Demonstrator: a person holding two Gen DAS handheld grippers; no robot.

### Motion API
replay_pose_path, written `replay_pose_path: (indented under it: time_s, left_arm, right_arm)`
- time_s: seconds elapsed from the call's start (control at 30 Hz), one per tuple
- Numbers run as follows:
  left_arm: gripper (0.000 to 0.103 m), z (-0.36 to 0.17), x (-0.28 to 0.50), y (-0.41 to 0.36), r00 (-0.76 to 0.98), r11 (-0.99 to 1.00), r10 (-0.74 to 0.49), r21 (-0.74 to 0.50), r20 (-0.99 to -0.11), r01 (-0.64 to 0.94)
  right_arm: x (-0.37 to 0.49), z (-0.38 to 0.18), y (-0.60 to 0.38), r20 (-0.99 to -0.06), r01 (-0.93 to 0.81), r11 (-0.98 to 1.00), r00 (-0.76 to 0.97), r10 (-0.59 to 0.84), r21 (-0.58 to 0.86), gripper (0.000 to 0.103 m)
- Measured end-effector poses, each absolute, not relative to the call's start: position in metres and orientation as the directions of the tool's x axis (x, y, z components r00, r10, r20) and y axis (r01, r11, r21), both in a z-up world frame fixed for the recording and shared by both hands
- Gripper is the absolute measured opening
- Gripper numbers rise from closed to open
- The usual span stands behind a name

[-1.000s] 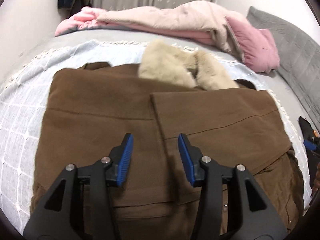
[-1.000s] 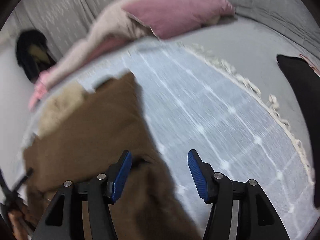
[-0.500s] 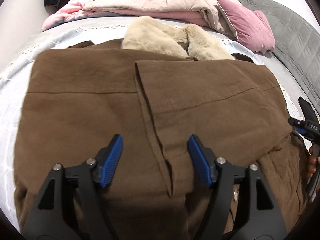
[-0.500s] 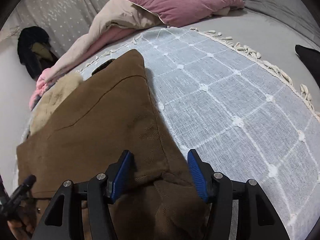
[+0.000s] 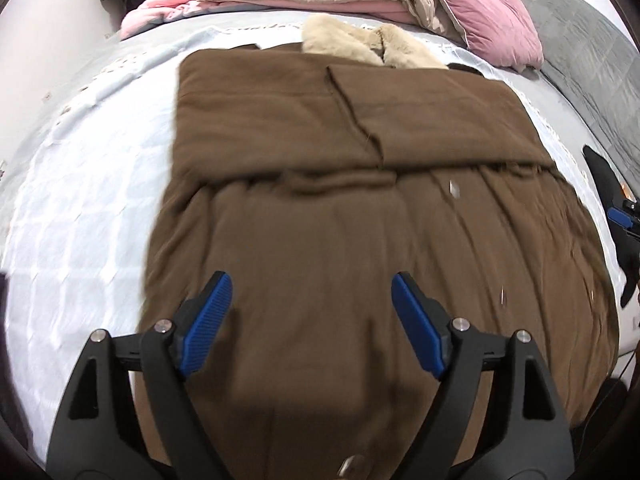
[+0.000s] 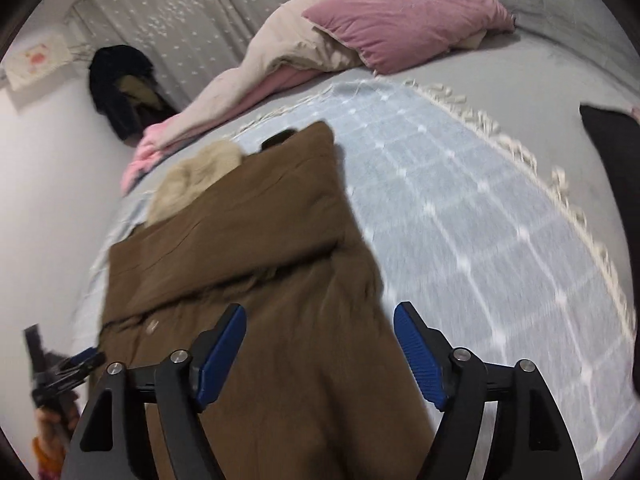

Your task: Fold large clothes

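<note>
Left wrist view: coat (image 5: 360, 208) flat on bed (image 5: 80, 160), sleeves folded in; left tool (image 5: 310, 320) and right tool (image 6: 318, 354) opening, empty; we grab both hem corners evenly

Readable text: none in either view
Brown coat (image 5: 360, 240): no label or brand legible
Far wall hanging (image 6: 38, 60): picture only, blurred

Both wrist views look steeply down from close above a bed — the left over the middle of the coat (image 5: 320, 208), the right over its right edge. They share the coat, collar (image 5: 368, 46) and pillow (image 6: 404, 24).
</note>
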State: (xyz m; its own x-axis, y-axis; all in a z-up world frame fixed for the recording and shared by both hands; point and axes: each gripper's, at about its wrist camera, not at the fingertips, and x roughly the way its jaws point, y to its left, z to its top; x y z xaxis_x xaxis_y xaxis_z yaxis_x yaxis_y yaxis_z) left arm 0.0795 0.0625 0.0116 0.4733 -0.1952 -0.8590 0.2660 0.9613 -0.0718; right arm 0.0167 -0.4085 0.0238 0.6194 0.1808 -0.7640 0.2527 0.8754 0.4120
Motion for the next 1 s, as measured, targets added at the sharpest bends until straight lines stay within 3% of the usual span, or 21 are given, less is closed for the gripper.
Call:
replay_pose_path:
  time_s: [0.43, 0.73, 1.0]
  left_arm:
    - [0.083, -0.011, -0.002, 0.141, 0.397, 0.976, -0.128, -0.045, -0.909, 0.213]
    - [0.083, -0.039, -0.032, 0.177, 0.274, 0.968, -0.248, -0.223, -0.929, 0.118]
    - [0.083, -0.036, -0.063, 0.167, 0.248, 0.954, -0.260, -0.209, -0.933, 0.213]
  right_arm:
    - [-0.098, -0.037, -0.426, -0.825, 0.345, 0.801, 0.480, 0.298, 0.490, 0.078]
    - [-0.116, -0.038, -0.395, -0.850, 0.334, 0.817, 0.421, 0.316, 0.470, 0.078]
    - [-0.124, -0.039, -0.382, -0.846, 0.364, 0.791, 0.416, 0.334, 0.492, 0.078]
